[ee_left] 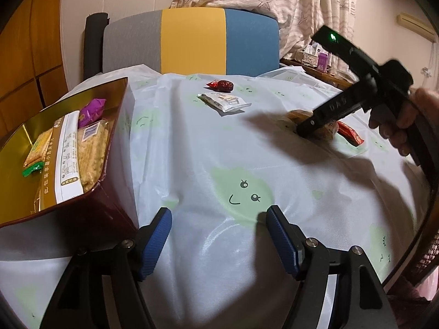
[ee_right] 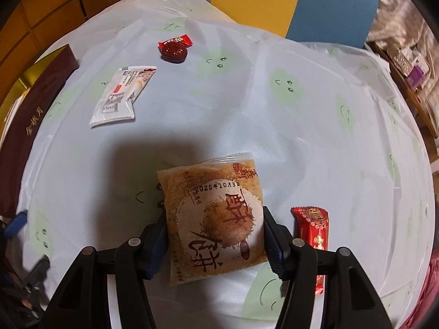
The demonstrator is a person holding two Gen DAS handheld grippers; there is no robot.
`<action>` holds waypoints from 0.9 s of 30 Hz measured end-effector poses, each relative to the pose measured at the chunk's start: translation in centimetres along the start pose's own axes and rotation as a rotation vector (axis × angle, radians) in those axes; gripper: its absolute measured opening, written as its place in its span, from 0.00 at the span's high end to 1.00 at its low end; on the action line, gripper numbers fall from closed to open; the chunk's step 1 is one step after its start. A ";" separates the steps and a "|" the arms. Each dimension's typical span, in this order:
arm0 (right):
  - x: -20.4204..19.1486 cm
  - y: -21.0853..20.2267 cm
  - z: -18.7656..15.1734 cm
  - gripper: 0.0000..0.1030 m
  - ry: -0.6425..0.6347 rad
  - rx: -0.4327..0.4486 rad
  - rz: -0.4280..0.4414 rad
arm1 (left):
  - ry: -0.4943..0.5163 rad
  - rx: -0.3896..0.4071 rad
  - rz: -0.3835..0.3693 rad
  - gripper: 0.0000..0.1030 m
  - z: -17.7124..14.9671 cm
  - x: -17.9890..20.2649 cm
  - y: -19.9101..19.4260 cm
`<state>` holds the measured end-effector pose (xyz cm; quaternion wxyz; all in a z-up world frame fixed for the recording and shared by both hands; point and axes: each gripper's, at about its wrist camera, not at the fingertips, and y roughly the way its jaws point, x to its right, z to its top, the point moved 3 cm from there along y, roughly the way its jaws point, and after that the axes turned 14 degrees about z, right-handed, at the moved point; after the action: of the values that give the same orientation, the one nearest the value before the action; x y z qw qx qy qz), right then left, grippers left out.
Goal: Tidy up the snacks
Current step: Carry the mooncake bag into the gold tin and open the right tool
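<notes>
Right claw (ee_right: 215, 235), lower centre, pads flanking brown square pastry packet (ee_right: 214, 219) on bench, closure uncertain; slick film may slip, nudging adjacent red wrapped bar (ee_right: 312, 235). Left claw (ee_left: 219, 235) wide open, empty.

Warm, dim indoor light, hard dark shadows on the tablecloth (ee_left: 274, 148), fisheye-bent edges.

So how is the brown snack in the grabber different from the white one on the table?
The brown pastry packet is square and sits between the right gripper fingers; the white snack packet is long, narrow and lies alone, nearer the gift box. The brown one has big brown characters; the white one has small print. Both are sealed and lie flat on the tablecloth.
</notes>
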<state>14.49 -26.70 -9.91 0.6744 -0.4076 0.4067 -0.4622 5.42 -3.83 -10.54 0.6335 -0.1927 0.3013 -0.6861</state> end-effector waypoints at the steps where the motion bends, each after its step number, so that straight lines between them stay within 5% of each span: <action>1: -0.3 -0.1 0.4 0.41 0.004 -0.002 0.026 | 0.002 0.004 0.001 0.29 0.0 0.0 0.0; 7: -4.9 -1.9 2.4 0.41 -0.065 0.019 0.146 | 0.005 0.014 0.000 0.29 -0.1 0.1 -0.2; 14: -14.2 -4.7 4.6 0.41 -0.296 0.019 0.324 | 0.014 0.038 0.005 0.29 -0.2 0.2 -0.3; 27: -29.4 -3.1 6.4 0.41 -0.623 -0.138 0.535 | 0.000 0.037 -0.015 0.29 -0.2 0.0 -0.2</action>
<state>12.39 1.78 0.12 0.8327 -0.4521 0.3048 -0.0968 5.14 -3.76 -10.55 0.6319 -0.1830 0.2871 -0.6963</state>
